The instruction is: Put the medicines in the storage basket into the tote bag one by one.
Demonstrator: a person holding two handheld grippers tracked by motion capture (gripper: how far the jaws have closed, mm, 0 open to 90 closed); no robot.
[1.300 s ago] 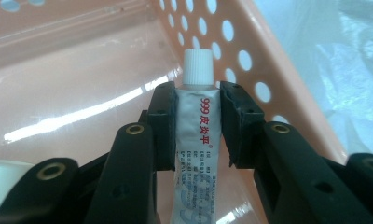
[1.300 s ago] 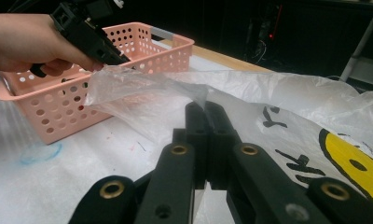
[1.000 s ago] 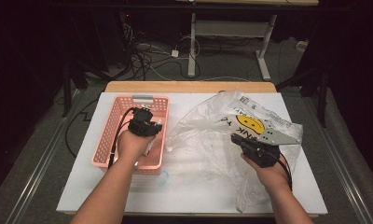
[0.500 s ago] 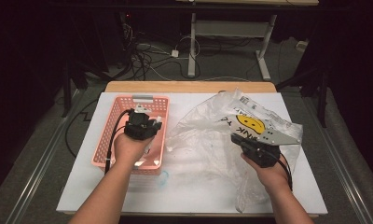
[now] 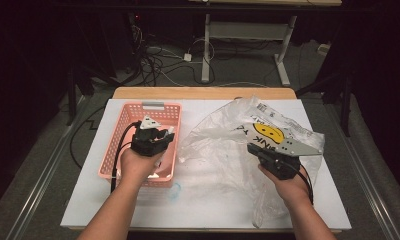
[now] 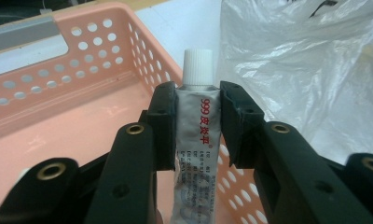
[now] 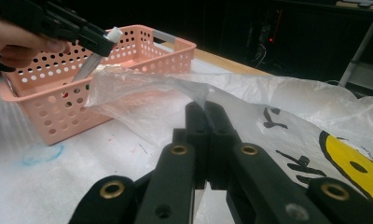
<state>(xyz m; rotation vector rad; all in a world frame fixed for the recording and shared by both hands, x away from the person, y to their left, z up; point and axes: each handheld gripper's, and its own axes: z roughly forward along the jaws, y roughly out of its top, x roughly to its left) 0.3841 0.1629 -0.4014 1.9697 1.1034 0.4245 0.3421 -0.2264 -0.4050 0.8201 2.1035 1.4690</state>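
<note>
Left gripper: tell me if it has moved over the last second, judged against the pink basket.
Yes, slightly. The left gripper, shut on the tube, has drifted toward the basket's right wall, on the side of the plastic bag.

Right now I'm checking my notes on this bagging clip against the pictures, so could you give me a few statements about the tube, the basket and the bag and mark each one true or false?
1. The left gripper is shut on the ointment tube. True.
2. The tube's cap is red. False: it is white.
3. The pink basket stands on the table to the left of the plastic bag. True.
4. The right gripper is open and holds nothing. False: its fingers are shut on a fold of the bag.
5. The bag bears a yellow smiley face. True.
6. The tube lies flat on the basket floor. False: it is held above the basket.
</note>
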